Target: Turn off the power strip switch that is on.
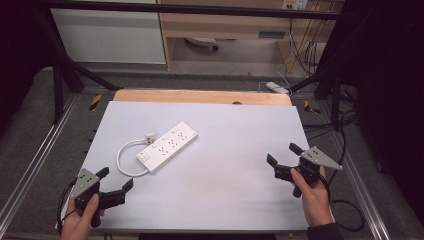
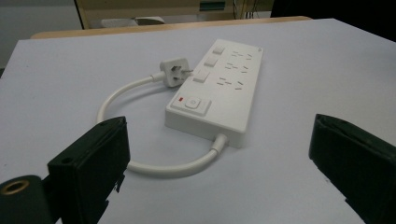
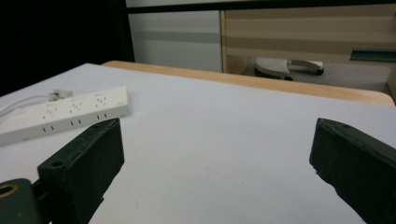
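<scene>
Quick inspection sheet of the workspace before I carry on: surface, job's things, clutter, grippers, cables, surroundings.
Surface: pale sheet over a wooden table, flat.
Job's things: white power strip lying flat, left of centre; its plug rests unplugged beside it.
Clutter: nothing seen.
Grippers: left gripper open, near left corner; right gripper open, near right edge; both hold nothing.
Cables: strip's white cord loops on the sheet; black gripper cable hangs off right.
Surroundings: black frame, wooden cabinet, floor wires.
</scene>
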Demonstrator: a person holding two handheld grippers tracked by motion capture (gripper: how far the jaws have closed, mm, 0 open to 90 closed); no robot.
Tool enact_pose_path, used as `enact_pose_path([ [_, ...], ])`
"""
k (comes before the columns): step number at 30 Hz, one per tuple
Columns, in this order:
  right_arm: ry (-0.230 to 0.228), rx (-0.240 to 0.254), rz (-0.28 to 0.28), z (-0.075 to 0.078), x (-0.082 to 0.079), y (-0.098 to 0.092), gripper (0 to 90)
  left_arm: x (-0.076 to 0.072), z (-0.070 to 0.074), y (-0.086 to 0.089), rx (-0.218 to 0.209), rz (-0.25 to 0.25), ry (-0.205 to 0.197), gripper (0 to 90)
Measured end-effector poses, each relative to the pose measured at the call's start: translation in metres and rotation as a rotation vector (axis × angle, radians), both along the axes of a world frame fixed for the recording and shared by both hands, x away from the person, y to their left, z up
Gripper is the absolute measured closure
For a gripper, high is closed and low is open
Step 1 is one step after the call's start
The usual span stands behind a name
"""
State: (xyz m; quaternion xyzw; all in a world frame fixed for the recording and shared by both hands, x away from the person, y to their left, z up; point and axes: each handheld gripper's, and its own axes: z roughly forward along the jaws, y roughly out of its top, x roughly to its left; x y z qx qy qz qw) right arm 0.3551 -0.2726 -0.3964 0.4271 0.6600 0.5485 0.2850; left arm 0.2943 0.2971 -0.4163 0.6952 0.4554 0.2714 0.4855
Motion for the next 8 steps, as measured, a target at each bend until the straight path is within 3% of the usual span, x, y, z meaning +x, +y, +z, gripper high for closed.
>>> enact_pose_path([
  [4,0.024,-0.013,-0.003,-0.011,-0.007,-0.001,3.1,0.001,0.0,0.0,-0.006,0.004,0.003,5.1],
  [7,0.073,-0.005,-0.001,-0.023,-0.01,0.0,2.4,0.001,0.0,0.0,-0.002,0.004,0.002,5.1],
  [8,0.103,-0.024,-0.002,-0.029,-0.009,0.0,2.3,0.0,0.0,0.0,-0.003,0.006,0.0,5.1],
])
